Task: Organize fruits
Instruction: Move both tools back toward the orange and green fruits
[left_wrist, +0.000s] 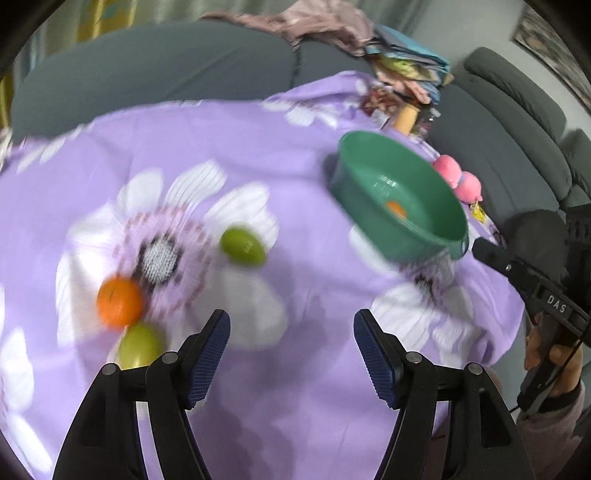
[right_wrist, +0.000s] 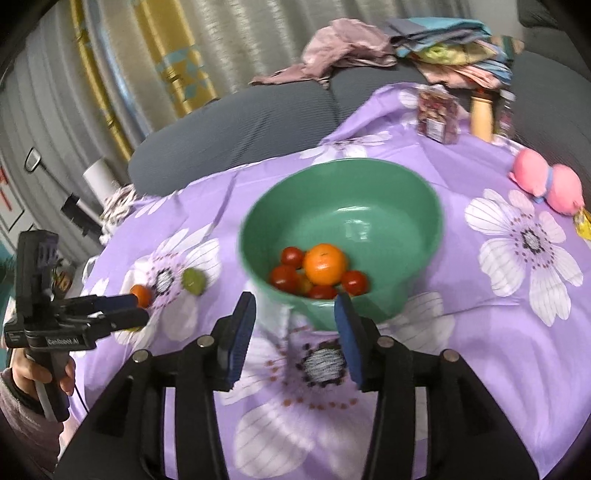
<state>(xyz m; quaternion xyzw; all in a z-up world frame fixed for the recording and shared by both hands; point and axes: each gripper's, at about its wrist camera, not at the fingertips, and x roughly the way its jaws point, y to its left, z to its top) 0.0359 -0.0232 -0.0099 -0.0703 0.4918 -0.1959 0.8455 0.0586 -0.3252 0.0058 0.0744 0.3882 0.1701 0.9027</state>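
Observation:
A green bowl (right_wrist: 369, 184) stands on the purple flowered cloth and holds an orange (right_wrist: 325, 264) and several red tomatoes (right_wrist: 284, 277). The bowl also shows in the left wrist view (left_wrist: 373, 173). On the cloth lie an orange (left_wrist: 120, 302), a green fruit (left_wrist: 242, 246) and a second green fruit (left_wrist: 140, 345). My left gripper (left_wrist: 291, 354) is open and empty above the cloth, right of these fruits. My right gripper (right_wrist: 295, 332) is open and empty just in front of the bowl. The left gripper also shows in the right wrist view (right_wrist: 136, 308), next to the loose orange (right_wrist: 142, 294).
A pink plush toy (right_wrist: 546, 182) lies at the table's right edge. A patterned box (right_wrist: 437, 116) and a wooden cylinder (right_wrist: 482, 116) stand at the back. A grey sofa (left_wrist: 147, 70) with piled clothes (right_wrist: 454, 44) surrounds the table.

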